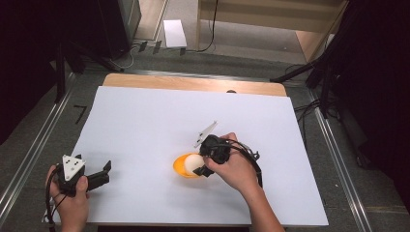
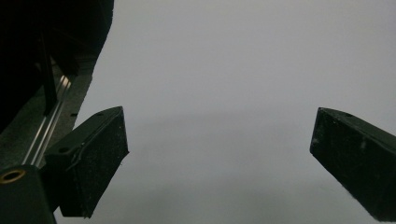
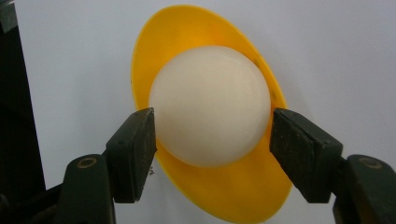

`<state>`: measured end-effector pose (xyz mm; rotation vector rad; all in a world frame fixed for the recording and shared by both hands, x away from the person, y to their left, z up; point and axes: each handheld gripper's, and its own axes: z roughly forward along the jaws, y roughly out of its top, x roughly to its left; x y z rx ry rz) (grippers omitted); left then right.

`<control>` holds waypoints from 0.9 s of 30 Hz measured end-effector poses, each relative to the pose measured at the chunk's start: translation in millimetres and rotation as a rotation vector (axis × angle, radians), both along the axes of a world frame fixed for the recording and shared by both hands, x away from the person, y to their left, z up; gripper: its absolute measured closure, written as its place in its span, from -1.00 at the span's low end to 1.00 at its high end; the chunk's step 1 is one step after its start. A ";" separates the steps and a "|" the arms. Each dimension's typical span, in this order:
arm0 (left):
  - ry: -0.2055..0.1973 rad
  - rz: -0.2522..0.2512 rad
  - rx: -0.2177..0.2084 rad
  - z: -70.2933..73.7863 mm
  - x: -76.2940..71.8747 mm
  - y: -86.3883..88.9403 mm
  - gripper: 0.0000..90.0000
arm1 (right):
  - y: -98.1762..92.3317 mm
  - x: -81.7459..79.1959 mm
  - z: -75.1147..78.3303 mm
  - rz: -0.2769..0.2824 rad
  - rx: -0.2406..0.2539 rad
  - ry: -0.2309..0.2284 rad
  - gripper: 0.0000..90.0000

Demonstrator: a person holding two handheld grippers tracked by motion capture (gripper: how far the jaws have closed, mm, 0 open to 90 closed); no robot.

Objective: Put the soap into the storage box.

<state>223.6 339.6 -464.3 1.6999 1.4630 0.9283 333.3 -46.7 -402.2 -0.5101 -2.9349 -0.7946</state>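
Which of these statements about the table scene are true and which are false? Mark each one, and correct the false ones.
1. The white ball sits in a yellow bowl. True.
2. The right gripper has its fingers on either side of the ball. True.
3. The left gripper holds a second ball. False: its fingers stand wide apart with only white sheet between them.
4. The bowl lies at the far edge of the white sheet. False: in the high view it lies in the near half, just right of centre.
5. The left gripper is touching the bowl. False: it rests well apart, near the sheet's near left corner.
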 end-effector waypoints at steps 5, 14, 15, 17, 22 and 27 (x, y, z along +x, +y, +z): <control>-0.012 0.000 -0.005 0.4 -1.4 0.9 -0.90 | -8.7 -3.1 0.9 -0.034 0.026 -0.012 -0.40; 0.013 0.004 -0.007 0.3 1.1 1.2 -0.90 | -36.7 -7.0 4.1 -0.164 0.071 -0.097 -0.81; 0.014 0.003 -0.008 0.3 1.3 1.2 -0.90 | -40.2 -6.9 4.3 -0.174 0.080 -0.098 -0.87; 0.015 0.006 -0.006 0.4 1.1 1.0 -0.90 | -47.3 -6.7 3.9 -0.199 0.095 -0.097 -0.96; 0.016 0.005 -0.014 0.2 1.8 1.3 -0.90 | -66.2 -4.6 1.9 -0.256 0.116 -0.111 -1.00; 0.022 0.005 -0.014 0.2 2.3 1.3 -0.90 | -89.7 -2.8 -1.7 -0.311 0.131 -0.122 -1.00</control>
